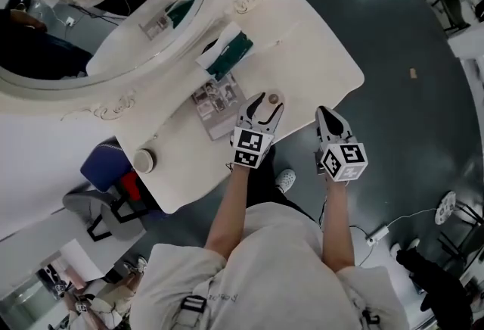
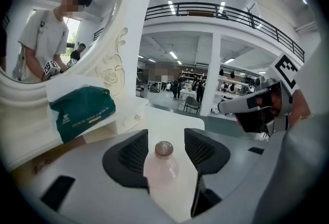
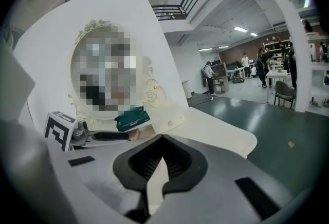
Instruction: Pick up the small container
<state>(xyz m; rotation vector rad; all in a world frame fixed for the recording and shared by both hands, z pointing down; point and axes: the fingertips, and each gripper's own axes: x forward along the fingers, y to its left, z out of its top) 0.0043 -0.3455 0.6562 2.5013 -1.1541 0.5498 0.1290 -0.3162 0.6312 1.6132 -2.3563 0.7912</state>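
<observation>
The bottle (image 2: 162,165), low in the frame, looks light and slippery. The left gripper (image 2: 165,138) is wide open around it; pinch its belly. The right gripper (image 3: 162,140) is closed and empty.

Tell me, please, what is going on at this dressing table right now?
A person is standing at a white table with a gripper in each hand. The left gripper has its jaws open on either side of a small pinkish container with a metallic cap. The container stands upright on the table and is not yet clamped or lifted. The right gripper is shut and empty, held near the table's edge.
</observation>
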